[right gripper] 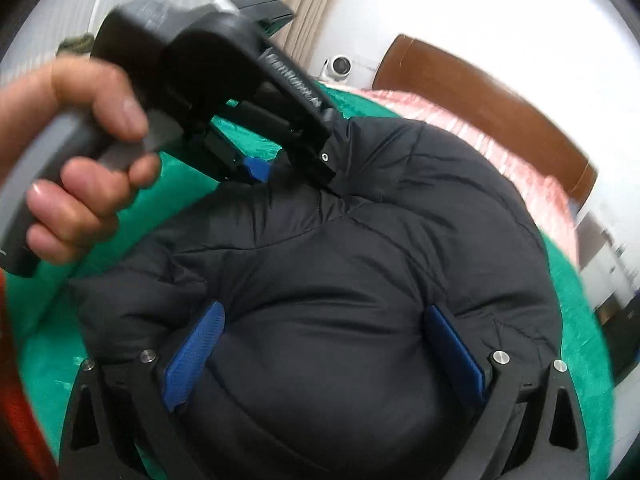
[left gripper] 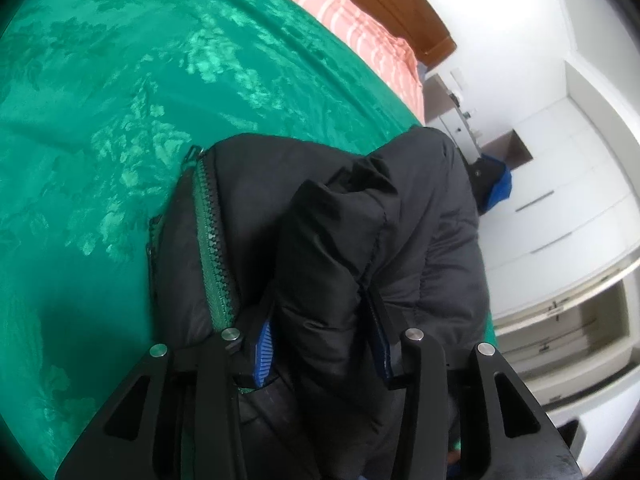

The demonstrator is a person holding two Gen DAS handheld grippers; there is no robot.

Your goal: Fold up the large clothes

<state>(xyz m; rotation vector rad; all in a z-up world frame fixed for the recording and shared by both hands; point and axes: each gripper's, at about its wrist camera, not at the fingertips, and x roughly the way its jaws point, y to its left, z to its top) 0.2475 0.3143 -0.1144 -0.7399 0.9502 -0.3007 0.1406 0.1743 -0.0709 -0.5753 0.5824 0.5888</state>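
A black puffy jacket (left gripper: 420, 220) with a green-taped zipper (left gripper: 212, 240) lies bunched on the green bedspread (left gripper: 100, 100). My left gripper (left gripper: 320, 340) is shut on a thick fold of it, which fills the gap between the blue pads (left gripper: 262, 344). In the right wrist view the same left gripper (right gripper: 296, 168), held by a hand (right gripper: 80, 160), clamps the jacket's (right gripper: 360, 240) far edge. My right gripper (right gripper: 326, 344) is open wide and low over the jacket. Its blue pads (right gripper: 196, 356) straddle a bulge of the padding near the front.
A pink striped cover (left gripper: 360, 20) and a brown headboard (left gripper: 400, 0) are at the bed's far end. White cupboards (left gripper: 560, 200) stand to the right of the bed. Green bedspread (right gripper: 572, 280) shows around the jacket.
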